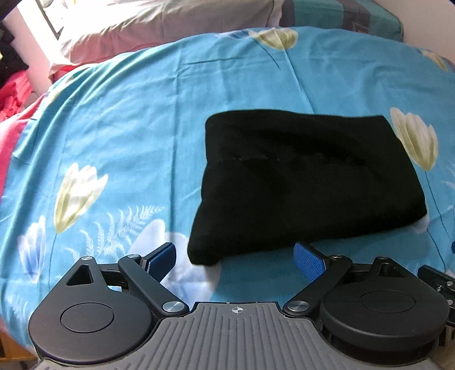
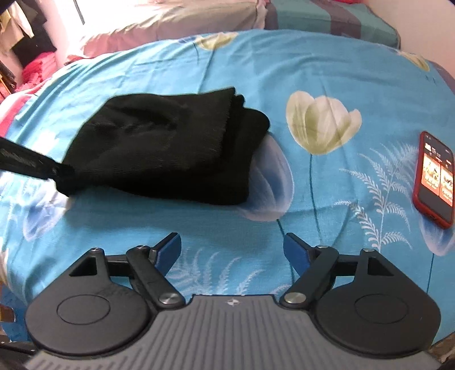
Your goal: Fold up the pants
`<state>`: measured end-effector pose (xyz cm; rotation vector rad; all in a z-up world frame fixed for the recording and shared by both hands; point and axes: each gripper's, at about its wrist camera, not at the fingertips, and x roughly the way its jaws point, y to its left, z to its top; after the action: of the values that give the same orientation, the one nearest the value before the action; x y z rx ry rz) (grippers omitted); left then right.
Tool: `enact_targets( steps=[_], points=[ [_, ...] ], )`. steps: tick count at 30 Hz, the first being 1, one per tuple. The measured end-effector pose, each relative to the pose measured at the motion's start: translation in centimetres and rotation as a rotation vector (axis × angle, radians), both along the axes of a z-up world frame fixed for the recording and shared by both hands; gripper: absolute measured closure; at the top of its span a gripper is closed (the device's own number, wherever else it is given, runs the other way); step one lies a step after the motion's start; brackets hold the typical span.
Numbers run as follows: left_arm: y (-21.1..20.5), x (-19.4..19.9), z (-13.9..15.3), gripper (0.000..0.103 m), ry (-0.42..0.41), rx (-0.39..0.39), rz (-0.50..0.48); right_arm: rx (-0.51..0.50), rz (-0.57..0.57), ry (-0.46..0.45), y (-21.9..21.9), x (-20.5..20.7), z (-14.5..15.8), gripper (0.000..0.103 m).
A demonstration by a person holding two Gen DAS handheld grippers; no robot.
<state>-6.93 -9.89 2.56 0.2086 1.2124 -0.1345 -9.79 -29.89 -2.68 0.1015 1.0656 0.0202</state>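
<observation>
The black pants lie folded into a thick rectangular bundle on the blue flowered bedsheet. In the left wrist view my left gripper is open just in front of the bundle's near edge, with nothing between its blue pads. In the right wrist view the same pants lie up and to the left of my right gripper, which is open and empty over bare sheet. The other gripper's dark finger shows at the pants' left corner.
A red-cased phone with a lit screen lies on the sheet at the right. Pink and grey pillows and a teal striped cushion sit at the head of the bed. Red bedding and dark clothes lie off the left side.
</observation>
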Motion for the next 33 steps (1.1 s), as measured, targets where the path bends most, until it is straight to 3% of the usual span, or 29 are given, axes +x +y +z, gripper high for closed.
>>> enact_targets(
  steps=[7, 16, 33],
  points=[
    [-1.3, -1.4, -0.2, 0.0, 0.0, 0.053, -0.02, -0.001, 0.05, -0.053, 1.3, -0.5, 1.9, 0.015],
    [-1.4, -2.8, -0.7, 0.0, 0.015, 0.048, -0.028, -0.045, 0.077, -0.084, 2.3, -0.6, 3.4, 0.01],
    [-1.0, -3.8, -1.7, 0.0, 0.053, 0.042, -0.01, -0.059, 0.096, -0.057, 2.4, -0.7, 3.0, 0.008]
  ],
)
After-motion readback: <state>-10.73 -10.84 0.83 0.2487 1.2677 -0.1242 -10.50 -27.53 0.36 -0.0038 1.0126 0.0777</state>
